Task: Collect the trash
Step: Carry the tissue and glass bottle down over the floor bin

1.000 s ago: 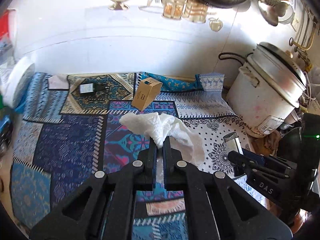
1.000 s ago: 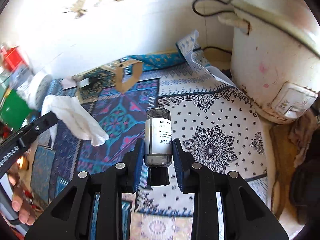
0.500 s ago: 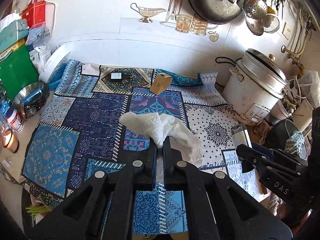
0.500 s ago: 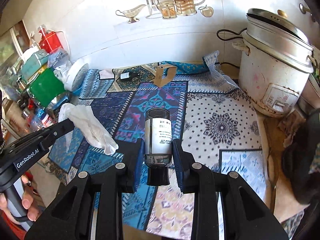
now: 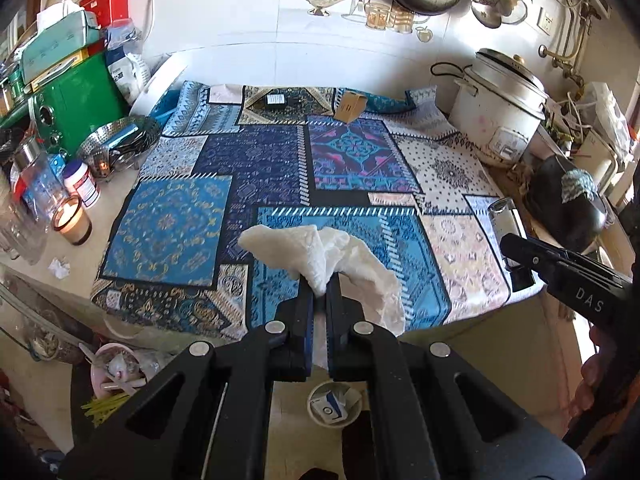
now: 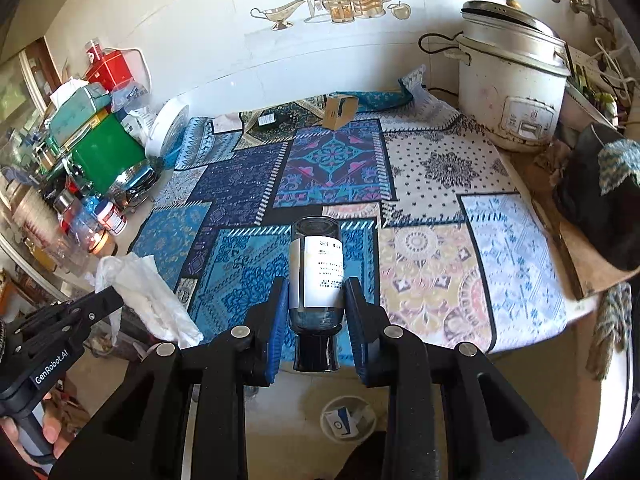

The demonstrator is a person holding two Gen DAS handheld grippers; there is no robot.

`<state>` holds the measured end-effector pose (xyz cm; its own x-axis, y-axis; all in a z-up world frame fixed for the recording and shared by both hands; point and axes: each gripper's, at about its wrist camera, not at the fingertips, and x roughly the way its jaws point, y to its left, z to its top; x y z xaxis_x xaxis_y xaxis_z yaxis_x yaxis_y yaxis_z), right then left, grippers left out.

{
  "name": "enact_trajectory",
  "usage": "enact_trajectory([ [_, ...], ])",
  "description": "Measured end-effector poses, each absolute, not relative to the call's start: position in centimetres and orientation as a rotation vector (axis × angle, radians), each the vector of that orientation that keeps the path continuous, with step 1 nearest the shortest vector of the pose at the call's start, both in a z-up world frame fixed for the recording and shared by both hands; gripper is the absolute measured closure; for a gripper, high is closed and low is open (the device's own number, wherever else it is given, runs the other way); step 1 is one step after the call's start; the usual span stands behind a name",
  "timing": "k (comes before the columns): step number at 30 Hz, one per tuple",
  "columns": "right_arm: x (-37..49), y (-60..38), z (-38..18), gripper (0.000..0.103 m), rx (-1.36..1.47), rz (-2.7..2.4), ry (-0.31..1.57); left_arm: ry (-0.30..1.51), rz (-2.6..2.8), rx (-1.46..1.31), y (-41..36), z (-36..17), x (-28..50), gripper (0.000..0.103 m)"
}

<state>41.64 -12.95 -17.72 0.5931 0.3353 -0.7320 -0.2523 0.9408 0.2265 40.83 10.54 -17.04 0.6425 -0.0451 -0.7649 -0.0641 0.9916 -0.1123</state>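
Currently catalogued, one line per item:

Left tongs: clamped tight on a crumpled white tissue, which fans out beyond the tips and hangs above the near edge of the counter.
Right tongs: closed on a small dark glass bottle with a white label, cap end toward the camera, base pointing out over the counter edge.
Patchwork cloth: blue, purple and white patterned panels, covering the counter from the wall to the front edge.
Small brown carton: on the cloth near the wall, well apart from both tongs.
Dark flat item with white label: on the cloth at the back, left of the carton.
Rice cooker: white, lid on, at the right back corner.
Candle in glass: lit, on the bare counter to the left of the cloth.
Small waste bin: on the floor below the counter edge, a white and blue packet inside.
Hand: gripping the left tool's handle, lower left of the right wrist view.
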Motion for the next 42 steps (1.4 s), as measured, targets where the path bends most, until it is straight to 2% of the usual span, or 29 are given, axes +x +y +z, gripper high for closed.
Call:
enact_trajectory([
  [13,35.5,-13.0,-22.0,0.077,0.065,0.303,0.99,1.048,-0.053,-0.131,9.1,-24.4,34.8,0.1],
  [18,35.2,-14.2,-25.7,0.077,0.067,0.307,1.055,1.127,-0.058,-0.136,6.8,-28.8,34.6,0.1],
  [24,35.6,-15.9,-33.2,0.077,0.055,0.313,1.171,1.227,-0.035,-0.137,4.3,-37.0,35.2,0.1],
  [29,36.2,-17.4,-41.7,0.077,0.017,0.296,1.276,1.286,0.003,-0.154,3.1,-45.5,35.6,0.099],
  [42,38.3,-16.6,-61.1,0.077,0.01,0.353,1.335,1.369,0.049,-0.21,3.2,-67.2,35.1,0.1],
])
